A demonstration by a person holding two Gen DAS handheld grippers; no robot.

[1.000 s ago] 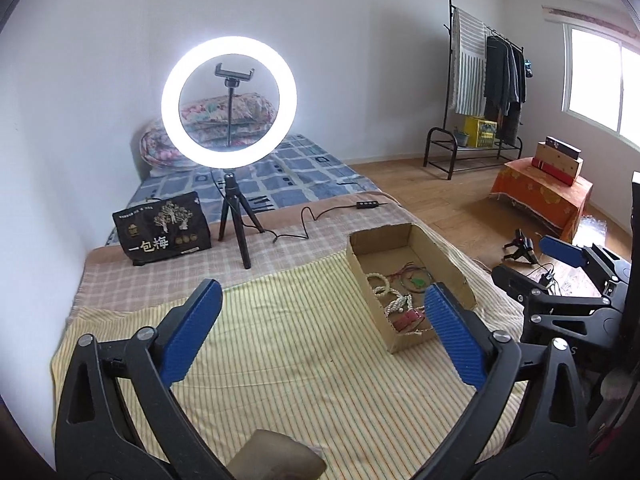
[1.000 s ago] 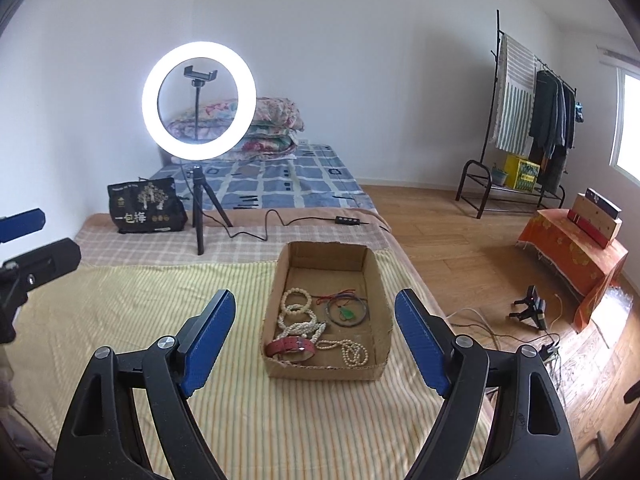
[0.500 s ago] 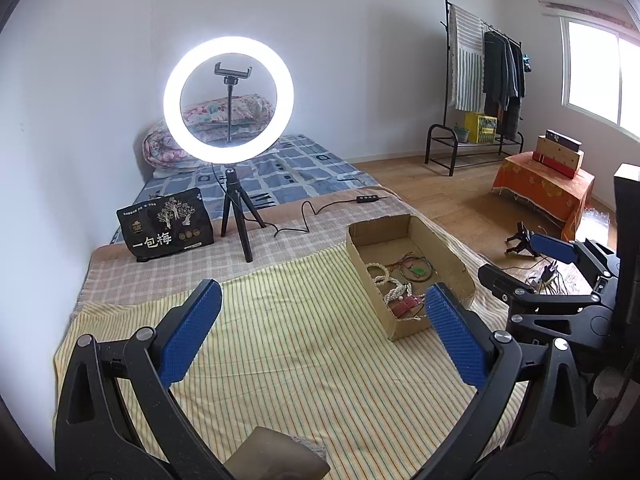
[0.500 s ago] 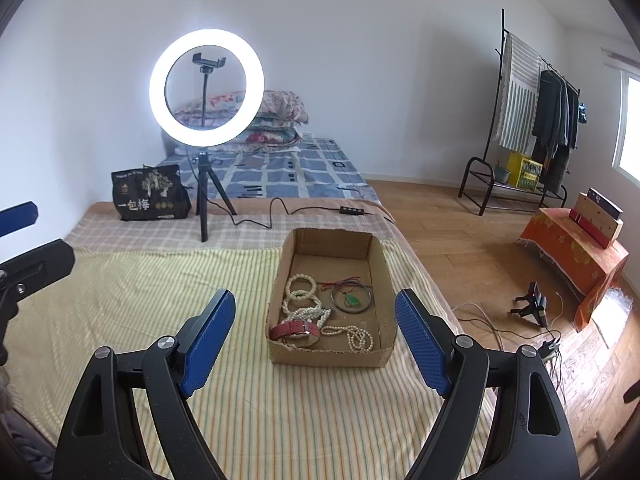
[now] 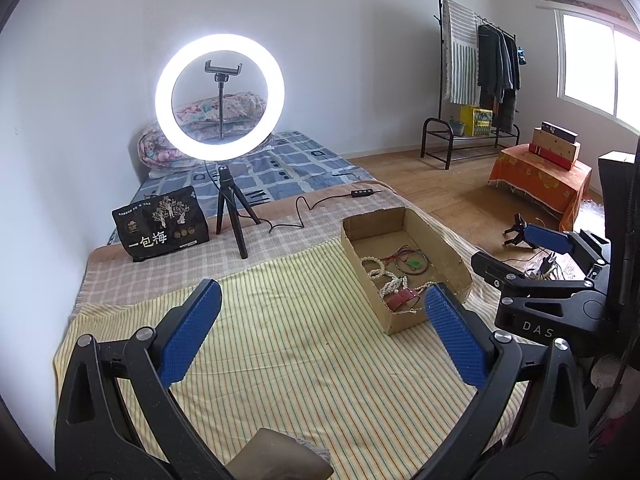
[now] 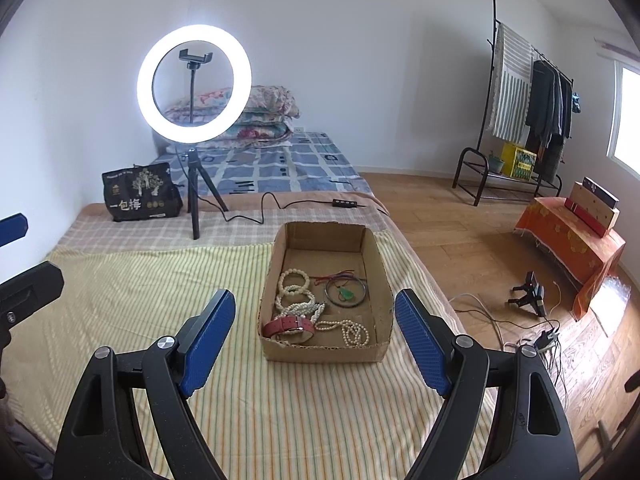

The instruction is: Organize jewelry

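Cardboard box wall hides some jewelry

A shallow, open brown cardboard box sits near the right edge of the yellow striped blanket. On its floor lie white bead bracelets at the left, a dark bangle ringing a green pendant at the right, a red strap watch against the near wall, and a white bead necklace beside it.
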